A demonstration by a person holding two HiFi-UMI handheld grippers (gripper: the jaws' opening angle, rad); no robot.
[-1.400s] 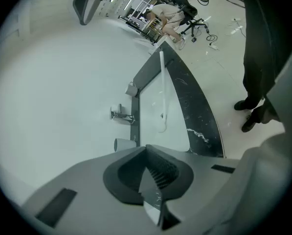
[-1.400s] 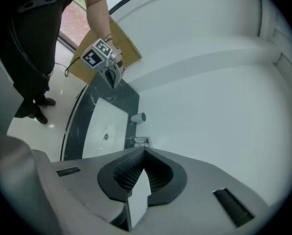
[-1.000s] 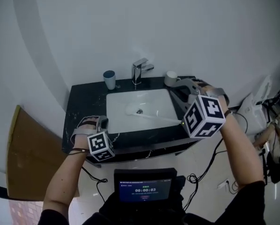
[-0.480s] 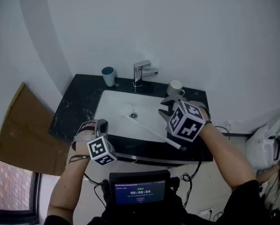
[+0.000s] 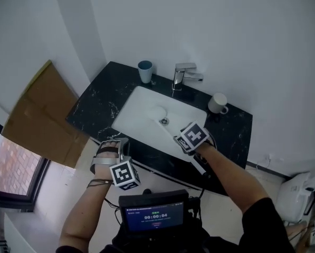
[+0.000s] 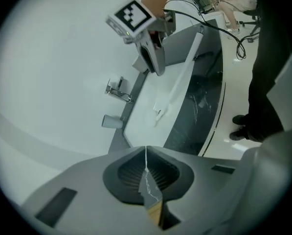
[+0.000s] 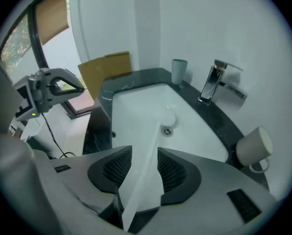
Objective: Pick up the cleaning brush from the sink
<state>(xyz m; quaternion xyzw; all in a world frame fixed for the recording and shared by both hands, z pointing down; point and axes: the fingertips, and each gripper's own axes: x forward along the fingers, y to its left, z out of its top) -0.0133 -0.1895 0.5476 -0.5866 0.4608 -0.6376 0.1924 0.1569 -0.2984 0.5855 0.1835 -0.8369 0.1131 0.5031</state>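
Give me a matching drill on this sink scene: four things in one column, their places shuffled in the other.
1 blue cup
2 white mug
3 cleaning brush
4 cardboard

A between the jaws of the right gripper
B on the counter, left of the faucet
C beside the counter's left end
D on the counter, right of the faucet

Pairs: 1-B, 2-D, 3-A, 4-C. Those jaws are opening.

This is a bathroom: a white rectangular ceramic basin (image 5: 144, 115) sits in a black white-veined stone countertop (image 5: 100, 98) against a plain white wall, with a chrome lever tap (image 5: 182, 74), a blue tumbler (image 5: 145, 71) and a white mug (image 5: 217, 103).
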